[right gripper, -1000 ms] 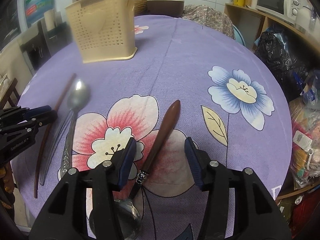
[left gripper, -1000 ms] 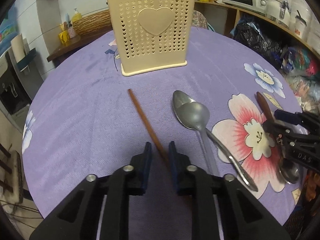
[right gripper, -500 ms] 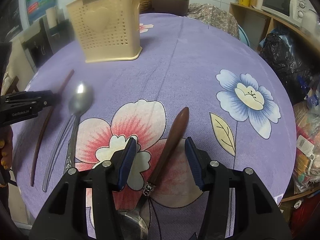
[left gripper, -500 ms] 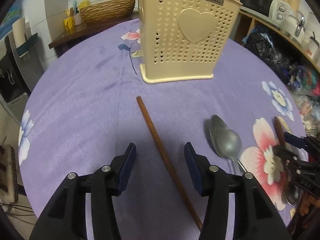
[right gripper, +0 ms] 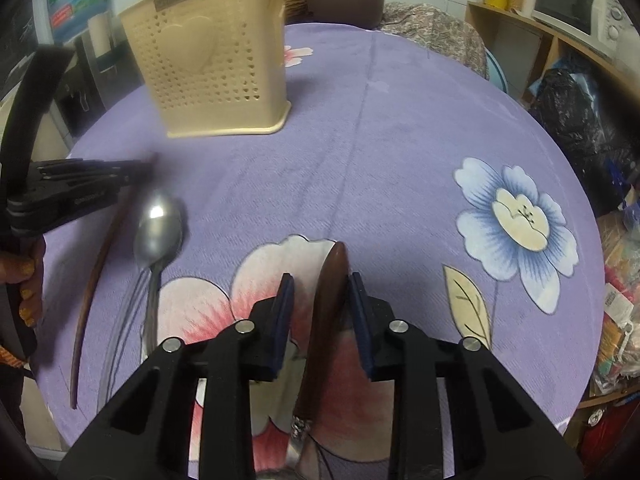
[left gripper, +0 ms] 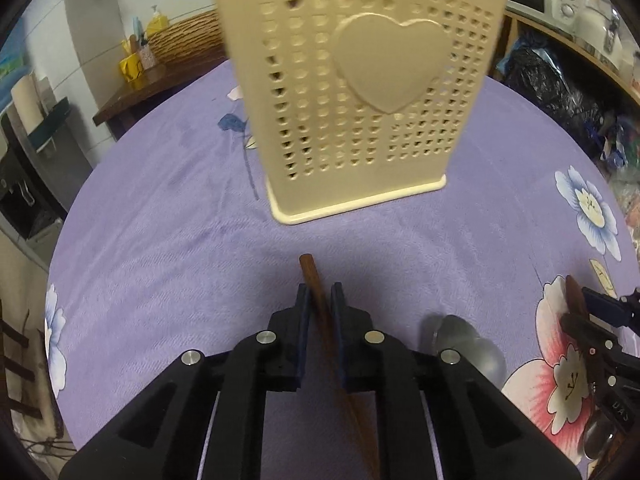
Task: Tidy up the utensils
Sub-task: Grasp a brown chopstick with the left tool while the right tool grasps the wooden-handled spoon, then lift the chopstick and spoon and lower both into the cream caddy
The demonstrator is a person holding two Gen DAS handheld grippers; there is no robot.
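Purple flowered tablecloth (left gripper: 168, 240) covers the round table; shelves and a microwave stand behind.

Left wrist view, we list:
- Left claw (left gripper: 319, 308): pads pressed together on the brown chopstick (left gripper: 310, 276), whose tip pokes out just beyond them while the rest runs back beneath the claw.
- Cream holder (left gripper: 360, 92): perforated, with a raised heart, upright on the cloth just ahead of the chopstick tip and apart from it. We cannot see inside from here.
- Steel spoon (left gripper: 468, 344): bowl lying on the cloth to the right of the claw.
- Right claw (left gripper: 592, 320): at the far right edge, around a brown handle over the pink flower.

Right wrist view, we list:
- Right claw (right gripper: 322, 308): jaws closing, part spread, with the wooden-handled spoon (right gripper: 330, 300) between them. The handle lies against the right pad; a gap remains at the left pad.
- Cream holder (right gripper: 208, 68): upright at upper left; a dark stick rises from it, blurred.
- Steel spoon (right gripper: 158, 228) and chopstick (right gripper: 96, 272): side by side on the cloth at left.
- Left claw (right gripper: 146, 168): clamped on the chopstick's far end, with a hand (right gripper: 30, 280) on the grip below.
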